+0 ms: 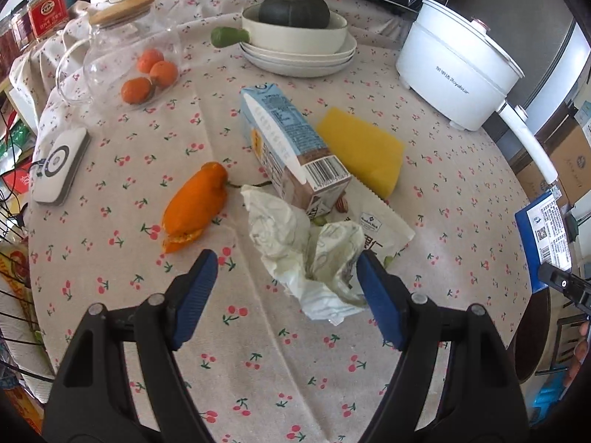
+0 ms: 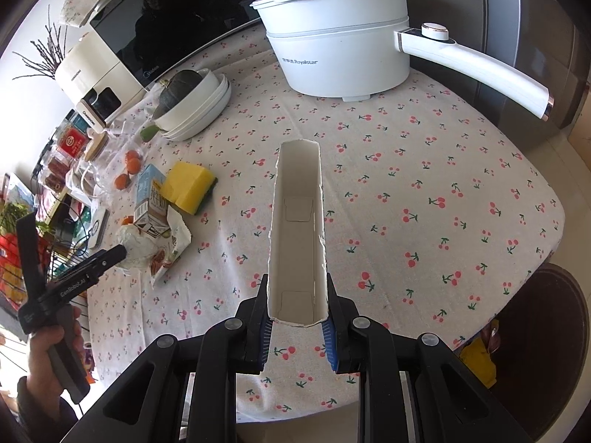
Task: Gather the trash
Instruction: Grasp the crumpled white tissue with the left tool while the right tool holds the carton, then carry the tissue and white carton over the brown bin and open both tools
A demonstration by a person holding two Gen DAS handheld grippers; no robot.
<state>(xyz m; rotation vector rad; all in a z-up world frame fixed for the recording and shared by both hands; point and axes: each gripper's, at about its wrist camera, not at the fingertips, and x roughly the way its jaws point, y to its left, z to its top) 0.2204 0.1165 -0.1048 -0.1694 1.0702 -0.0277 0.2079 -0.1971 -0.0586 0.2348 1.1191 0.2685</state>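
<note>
A crumpled white tissue (image 1: 291,236) lies on the cherry-print tablecloth (image 1: 236,332), between the blue pads of my left gripper (image 1: 287,258). The gripper is open; its right pad (image 1: 376,295) is at the tissue's edge and its left pad stands well clear. Just beyond lie a blue milk carton (image 1: 291,144) on its side, an orange peel (image 1: 197,203) and a torn snack wrapper (image 1: 384,225). My right gripper (image 2: 298,288) is shut on a long, narrow white cardboard box (image 2: 297,221) with its top open, held over the table. A hand (image 2: 44,354) holds the left gripper (image 2: 110,254) at that view's left.
A yellow sponge (image 1: 364,147) lies beside the carton. Further back are a white electric pot (image 1: 458,70), stacked dishes with a dark squash (image 1: 295,14), a glass jar (image 1: 129,44) over tangerines, and a white device (image 1: 61,164). The table edge (image 2: 517,295) curves at right.
</note>
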